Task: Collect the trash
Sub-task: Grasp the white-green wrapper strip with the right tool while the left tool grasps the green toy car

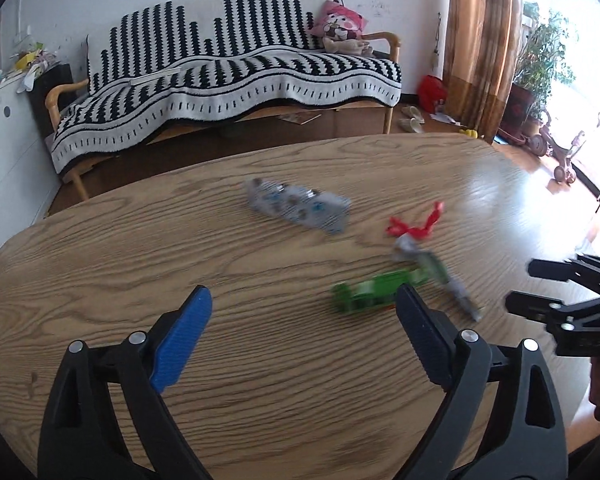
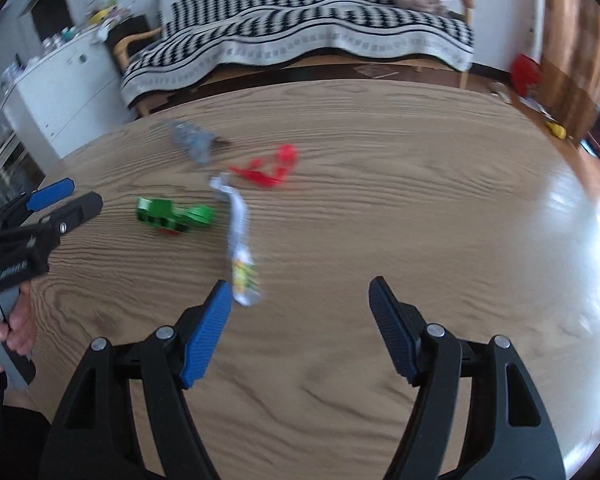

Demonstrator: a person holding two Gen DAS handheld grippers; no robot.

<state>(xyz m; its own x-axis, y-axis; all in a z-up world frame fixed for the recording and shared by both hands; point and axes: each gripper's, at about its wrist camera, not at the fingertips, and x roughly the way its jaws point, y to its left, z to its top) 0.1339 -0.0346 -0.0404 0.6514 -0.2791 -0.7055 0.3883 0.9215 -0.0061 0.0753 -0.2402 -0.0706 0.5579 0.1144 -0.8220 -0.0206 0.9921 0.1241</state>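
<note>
Now, left to right across the wood table (image 1: 140,248). Far left in the right wrist view: left gripper (image 2: 70,196), held by a hand (image 2: 4,332), jaws wide apart, nothing between them. Same from its own camera: left gripper (image 1: 304,316) spread wide over bare wood, holding nothing, right finger tip just in front of the green wrapper (image 1: 374,290). Next, up toward the far edge: grey packet (image 1: 298,210), flat on the table, blurred. Right of that: red scrap (image 1: 414,226), thin and twisty. Just below the red one: long silver wrapper (image 1: 432,270), slanting down to the right, its top end near the red scrap, its middle touching or crossing the green one, too blurred to tell which. At the right edge: right gripper (image 1: 520,286), black, jaws apart, nothing in them. From its own camera: right gripper (image 2: 300,294), fairly wide, empty, blue left finger right beside the low end of the silver wrapper (image 2: 240,248). Behind the table: striped sofa (image 1: 236,68) with a pink toy (image 1: 342,26) on its right end, then a brown curtain (image 1: 480,40).
</note>
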